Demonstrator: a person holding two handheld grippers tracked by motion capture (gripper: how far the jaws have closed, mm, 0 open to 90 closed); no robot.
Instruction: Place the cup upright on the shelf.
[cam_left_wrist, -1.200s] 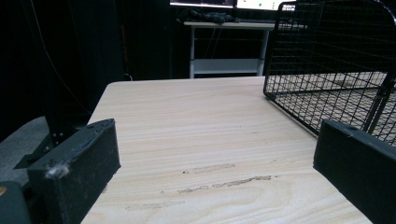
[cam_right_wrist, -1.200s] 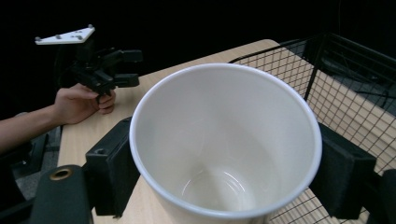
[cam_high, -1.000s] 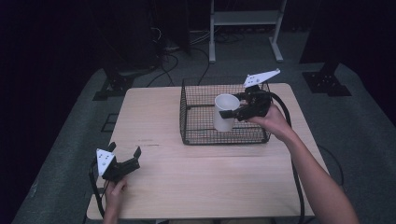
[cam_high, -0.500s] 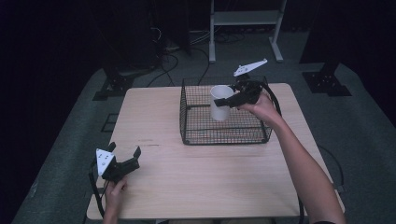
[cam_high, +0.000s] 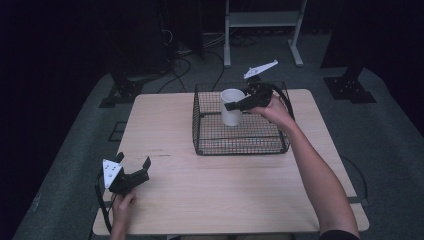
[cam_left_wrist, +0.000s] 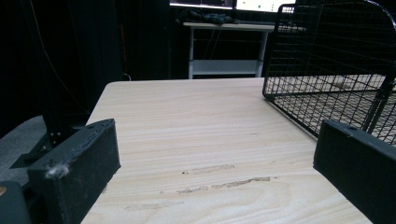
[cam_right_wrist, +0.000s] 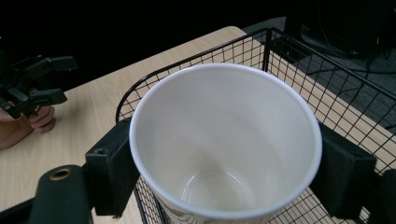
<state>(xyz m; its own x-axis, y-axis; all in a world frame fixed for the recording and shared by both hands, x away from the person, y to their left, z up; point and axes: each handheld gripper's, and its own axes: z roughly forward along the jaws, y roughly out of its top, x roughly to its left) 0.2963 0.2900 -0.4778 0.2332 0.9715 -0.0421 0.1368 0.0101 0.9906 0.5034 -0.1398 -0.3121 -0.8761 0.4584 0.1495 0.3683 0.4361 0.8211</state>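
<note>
Gripping a white paper cup (cam_high: 232, 106) between its two black jaws, the right gripper (cam_high: 235, 105) holds the cup upright above the back half of the wire basket (cam_high: 240, 145), which sits on the far right part of the wooden table (cam_high: 200, 195). In the right gripper view the jaws press on opposite sides of the cup (cam_right_wrist: 224, 144) just below its rim, and the cup is empty (its pale bottom is plain to see). Basket mesh shows under and behind it there.

As a judgement, the pickup is done: the cup looks lifted, with its rim above the basket's top wire. Whether its base is clear of the basket floor cannot be told from these pictures. What is left depends on the direction of the work; the cup must either be carried over the basket wall and set on the table, or lowered to the basket floor and let go. Neither is finished.

The left gripper (cam_high: 134, 175) rests low on the table, well apart from the basket, toward the near left corner. Its jaws stand wide apart with nothing between them; the left gripper view shows bare wood between them and the basket's near corner (cam_left_wrist: 327, 88) ahead. It takes no part in the work for now.
</note>
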